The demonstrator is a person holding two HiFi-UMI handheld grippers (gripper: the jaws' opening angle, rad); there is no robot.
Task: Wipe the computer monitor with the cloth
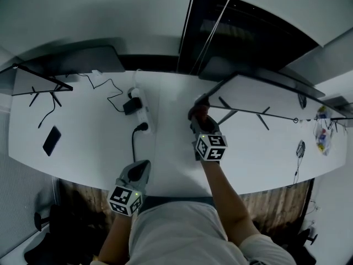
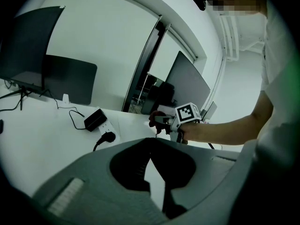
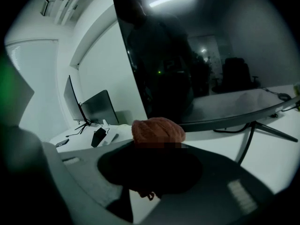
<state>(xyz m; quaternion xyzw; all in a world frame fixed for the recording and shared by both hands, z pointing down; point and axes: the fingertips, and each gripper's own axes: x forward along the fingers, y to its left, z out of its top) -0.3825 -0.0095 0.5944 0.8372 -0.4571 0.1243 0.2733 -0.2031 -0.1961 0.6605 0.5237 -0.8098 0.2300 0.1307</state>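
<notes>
Right gripper [image 1: 199,116]: your fingers are clamped on the bunched reddish cloth [image 3: 158,129], held out near 12 o'clock in the head view.
Cloth: it sits at the monitor [image 3: 201,55]'s lower left corner, about 7 o'clock on the dark screen. No view shows whether it touches the glass.
Left gripper [image 1: 141,169]: your fingers are together on nothing, at 6 o'clock over the near edge of the surface [image 1: 88,148].
Progress: early, by my judgement. You have the cloth in hand and at the screen. Nearly the whole screen, running off toward 3 o'clock, likely remains to wipe.
</notes>
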